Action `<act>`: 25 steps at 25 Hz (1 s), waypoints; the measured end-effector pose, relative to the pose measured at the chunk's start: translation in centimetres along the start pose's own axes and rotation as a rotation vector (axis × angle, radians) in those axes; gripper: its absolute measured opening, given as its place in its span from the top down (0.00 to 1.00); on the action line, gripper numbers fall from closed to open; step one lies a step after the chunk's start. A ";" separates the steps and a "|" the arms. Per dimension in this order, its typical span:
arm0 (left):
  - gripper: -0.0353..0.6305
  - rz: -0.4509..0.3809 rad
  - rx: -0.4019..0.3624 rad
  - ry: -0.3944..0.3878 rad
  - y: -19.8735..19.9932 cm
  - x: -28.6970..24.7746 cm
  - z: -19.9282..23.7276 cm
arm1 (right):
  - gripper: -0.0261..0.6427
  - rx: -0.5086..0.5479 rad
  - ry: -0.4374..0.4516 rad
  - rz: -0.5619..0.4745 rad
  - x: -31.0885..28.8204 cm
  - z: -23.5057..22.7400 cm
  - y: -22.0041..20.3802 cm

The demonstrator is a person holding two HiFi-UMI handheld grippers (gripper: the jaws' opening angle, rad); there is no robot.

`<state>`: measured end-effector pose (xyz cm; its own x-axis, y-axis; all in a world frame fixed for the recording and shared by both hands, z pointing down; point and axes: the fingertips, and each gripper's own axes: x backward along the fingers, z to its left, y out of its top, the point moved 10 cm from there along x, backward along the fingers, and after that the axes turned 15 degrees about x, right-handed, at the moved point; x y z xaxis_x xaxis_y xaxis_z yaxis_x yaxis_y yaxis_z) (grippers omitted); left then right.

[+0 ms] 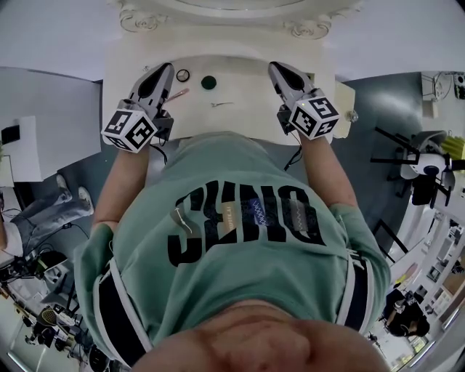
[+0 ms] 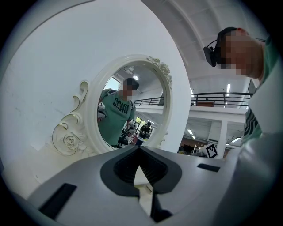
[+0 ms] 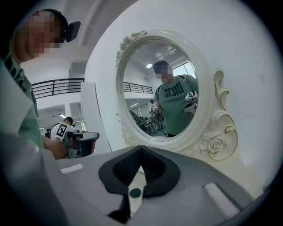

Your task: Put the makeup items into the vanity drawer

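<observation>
While over the vanity [image 1: 243, 87], both tools [image 1: 166, 68] [image 1: 275, 67] closed.

The mirror [image 1: 240, 6] is cut off by the top edge; thin silvery item [image 1: 221, 104] too small to identify.

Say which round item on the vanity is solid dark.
The green disc; the ring to its left has a pale centre.
</observation>
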<state>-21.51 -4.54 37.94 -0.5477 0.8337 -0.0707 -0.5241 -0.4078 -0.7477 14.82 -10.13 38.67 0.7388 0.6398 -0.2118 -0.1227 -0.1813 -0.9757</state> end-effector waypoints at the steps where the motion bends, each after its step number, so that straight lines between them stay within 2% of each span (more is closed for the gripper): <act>1: 0.95 0.001 0.001 0.001 -0.1 0.0 0.0 | 0.95 0.000 0.002 0.001 0.0 0.0 0.0; 25: 0.95 0.010 0.015 0.007 -1.0 0.9 0.1 | 0.95 0.021 0.026 0.004 -0.3 0.8 -0.2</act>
<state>-21.57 -3.47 38.70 -0.5482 0.8323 -0.0826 -0.5287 -0.4213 -0.7368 14.10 -9.63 38.86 0.7551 0.6194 -0.2149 -0.1396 -0.1683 -0.9758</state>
